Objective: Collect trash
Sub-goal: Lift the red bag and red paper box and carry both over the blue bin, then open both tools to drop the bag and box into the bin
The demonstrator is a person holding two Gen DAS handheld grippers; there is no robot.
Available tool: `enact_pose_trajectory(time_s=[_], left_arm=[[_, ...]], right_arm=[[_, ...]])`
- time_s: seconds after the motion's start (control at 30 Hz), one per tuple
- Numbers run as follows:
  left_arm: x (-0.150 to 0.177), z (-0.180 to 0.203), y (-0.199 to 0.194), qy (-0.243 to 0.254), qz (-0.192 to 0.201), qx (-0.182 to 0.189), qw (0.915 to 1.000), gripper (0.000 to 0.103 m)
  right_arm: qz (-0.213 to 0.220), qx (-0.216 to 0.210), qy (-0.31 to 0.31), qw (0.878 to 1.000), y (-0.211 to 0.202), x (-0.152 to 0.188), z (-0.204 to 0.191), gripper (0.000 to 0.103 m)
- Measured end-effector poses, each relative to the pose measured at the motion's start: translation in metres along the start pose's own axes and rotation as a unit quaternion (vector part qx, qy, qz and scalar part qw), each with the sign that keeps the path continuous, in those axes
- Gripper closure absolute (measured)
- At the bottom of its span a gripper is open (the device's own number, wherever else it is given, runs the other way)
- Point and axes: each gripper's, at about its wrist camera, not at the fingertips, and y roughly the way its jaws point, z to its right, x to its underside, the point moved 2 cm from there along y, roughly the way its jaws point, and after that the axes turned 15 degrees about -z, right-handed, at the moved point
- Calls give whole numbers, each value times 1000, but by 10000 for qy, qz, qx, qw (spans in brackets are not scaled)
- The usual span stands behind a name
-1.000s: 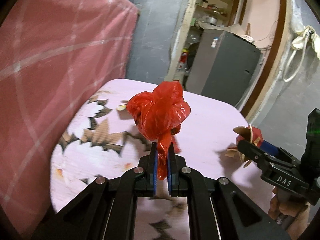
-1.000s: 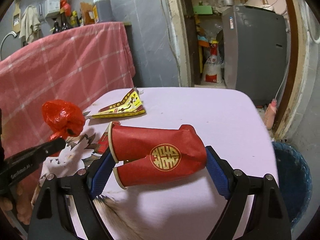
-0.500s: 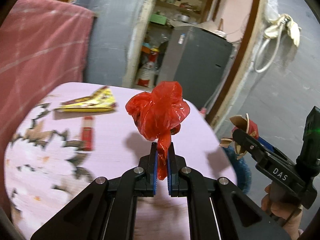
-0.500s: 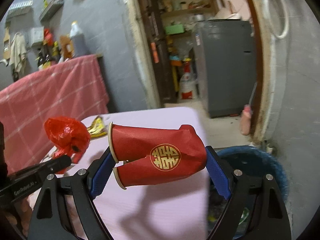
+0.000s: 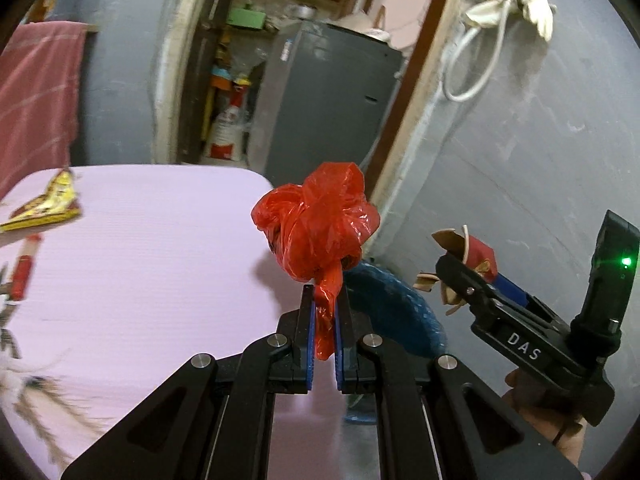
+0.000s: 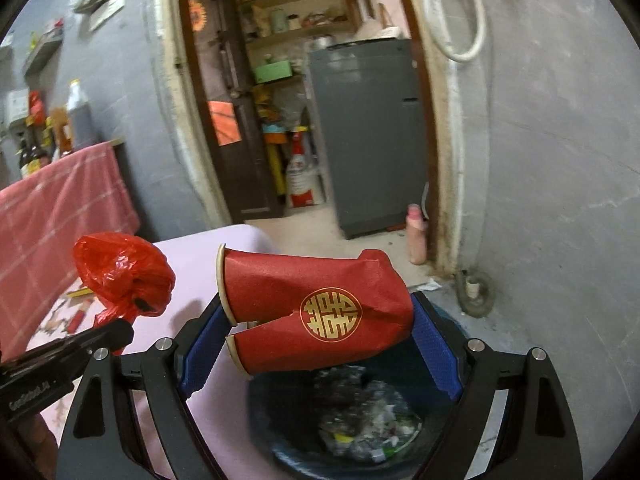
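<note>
left claw (image 5: 323, 322): clenched on the twisted tail of the red plastic bag (image 5: 316, 228); the knotted bundle stands above the fingertips, over the near corner of the surface (image 5: 140, 248)
left claw pose: angled downward, pointing past the surface edge toward the blue bin (image 5: 394, 312)
right claw (image 6: 316, 330): jaws wide, grasping the crushed red paper cups (image 6: 316, 308) end to end, rims at the left pad, bases at the right
right claw pose: tilted down, cups lying crosswise directly above the bin's open mouth (image 6: 360, 412)
right hand (image 5: 560, 428): only some fingers show, under the claw body, in the left wrist view
bin contents: crumpled wrappers, blurred, not identifiable
left on the surface: yellow wrapper (image 5: 44, 208) and a small red stick-shaped item (image 5: 24, 268), both at the frame edge and blurred
hidden: the bin's far rim behind the bag in the left view; the cups cover its near rim in the right view
</note>
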Motion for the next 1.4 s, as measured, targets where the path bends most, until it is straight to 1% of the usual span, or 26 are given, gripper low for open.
enact_pose_trajectory(time_s=[0.2, 0.33, 0.47, 0.57, 0.67, 0.83, 0.9, 0.97, 1.07, 1.13, 1.2, 1.23, 1.3, 1.33, 1.4], left_arm=[[-8, 22, 33, 110, -268, 92, 9995, 98], [-12, 26, 56, 89, -509, 126, 9986, 97], [-17, 26, 71, 23, -674, 202, 9975, 97], [-15, 24, 74, 12, -692, 227, 9973, 97], [-15, 23, 75, 17, -687, 210, 9974, 94], [-13, 18, 72, -63, -675, 241, 9974, 84], [-12, 16, 69, -91, -646, 262, 9975, 77], [-13, 15, 65, -115, -610, 257, 9977, 75], [-14, 13, 57, -171, -498, 264, 9983, 73], [-16, 12, 48, -182, -331, 205, 9991, 69], [-17, 10, 36, -191, -110, 128, 9997, 61], [-18, 9, 31, -201, -13, 86, 9998, 59], [-19, 5, 20, -218, 175, -32, 9996, 51], [-20, 4, 14, -226, 284, -103, 9993, 49], [-20, 1, 2, -237, 474, -258, 9983, 40]], right_arm=[[-226, 67, 245, 9994, 15, 6, 37, 17], [-402, -31, 438, 9982, 23, 11, 54, 16], [-499, -91, 526, 9973, 31, 13, 63, 16], [-561, -151, 590, 9966, 35, 13, 66, 16], [-577, -185, 641, 9961, 38, 13, 69, 16], [-563, -230, 653, 9960, 39, 12, 69, 16], [-546, -225, 642, 9962, 39, 13, 68, 15], [-493, -210, 614, 9967, 37, 13, 67, 13], [-412, -203, 627, 9970, 34, 12, 66, 13], [-313, -192, 617, 9974, 29, 10, 65, 13], [-174, -157, 561, 9982, 24, 6, 63, 10], [-76, -134, 523, 9985, 19, 5, 60, 9], [119, -104, 446, 9989, 10, 2, 55, 5], [195, -91, 414, 9989, 7, 0, 52, 4], [350, -61, 348, 9988, -1, -2, 47, 2]])
